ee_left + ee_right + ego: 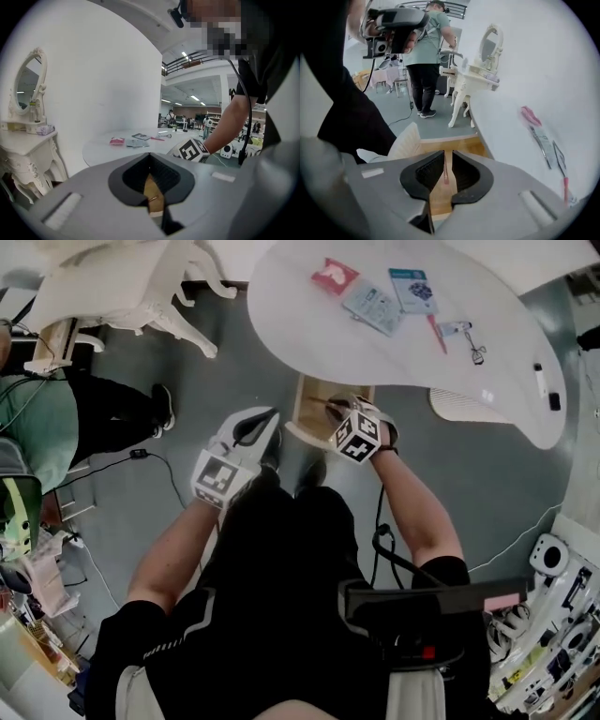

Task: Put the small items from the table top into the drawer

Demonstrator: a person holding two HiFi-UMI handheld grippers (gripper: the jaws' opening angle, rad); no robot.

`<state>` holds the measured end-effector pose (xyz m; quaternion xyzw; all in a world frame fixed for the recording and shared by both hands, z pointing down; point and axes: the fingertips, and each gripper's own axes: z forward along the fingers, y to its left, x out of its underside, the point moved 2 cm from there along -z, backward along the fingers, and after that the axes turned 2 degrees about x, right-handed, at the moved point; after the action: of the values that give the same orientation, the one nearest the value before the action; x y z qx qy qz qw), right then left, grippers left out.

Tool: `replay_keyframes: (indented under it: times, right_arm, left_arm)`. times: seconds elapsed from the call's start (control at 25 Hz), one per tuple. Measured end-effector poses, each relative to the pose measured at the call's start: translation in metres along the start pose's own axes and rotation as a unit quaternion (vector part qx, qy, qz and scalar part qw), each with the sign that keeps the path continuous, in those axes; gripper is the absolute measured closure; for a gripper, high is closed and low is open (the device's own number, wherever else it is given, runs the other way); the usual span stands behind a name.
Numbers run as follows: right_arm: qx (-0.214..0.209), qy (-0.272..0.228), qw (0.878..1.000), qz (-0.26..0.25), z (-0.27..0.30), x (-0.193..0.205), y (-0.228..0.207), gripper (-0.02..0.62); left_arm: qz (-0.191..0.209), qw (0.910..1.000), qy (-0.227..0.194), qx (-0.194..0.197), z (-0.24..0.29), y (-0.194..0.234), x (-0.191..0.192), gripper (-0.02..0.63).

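While one drawer (317,395) stands open, left tongs (150,155) sit clenched, right tongs (445,158) parted, seemingly empty.

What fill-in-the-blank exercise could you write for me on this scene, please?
1. The drawer under the white table stands ____.
2. In the head view, the packet at the left end of the items on the table is ____.
3. In the left gripper view, an oval ____ stands on the white dressing table.
Missing words: open; red; mirror.
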<state>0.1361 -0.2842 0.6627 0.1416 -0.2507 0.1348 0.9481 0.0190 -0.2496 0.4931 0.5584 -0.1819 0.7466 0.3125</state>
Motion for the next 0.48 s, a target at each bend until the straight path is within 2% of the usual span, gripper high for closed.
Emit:
replay_keyframes:
  times: [0.2, 0.36, 0.48]
  right_arm:
    - [0.033, -0.063, 0.994, 0.086, -0.052, -0.021, -0.004, 0.571]
    - [0.065, -0.123, 0.977, 0.16, -0.091, -0.037, -0.017, 0.592]
    - [0.093, -0.158, 0.965, 0.185, -0.116, -0.051, -0.022, 0.592]
  left_arm:
    - [0.008, 0.9999, -0.015, -0.003, -0.007, -0.013, -0.022, 0.606]
    - [0.01, 0.9996, -0.026, -0.01, -0.008, -0.019, -0.037, 0.606]
    - [0.009, 0.9993, -0.036, -0.009, -0.013, -0.021, -0.044, 0.606]
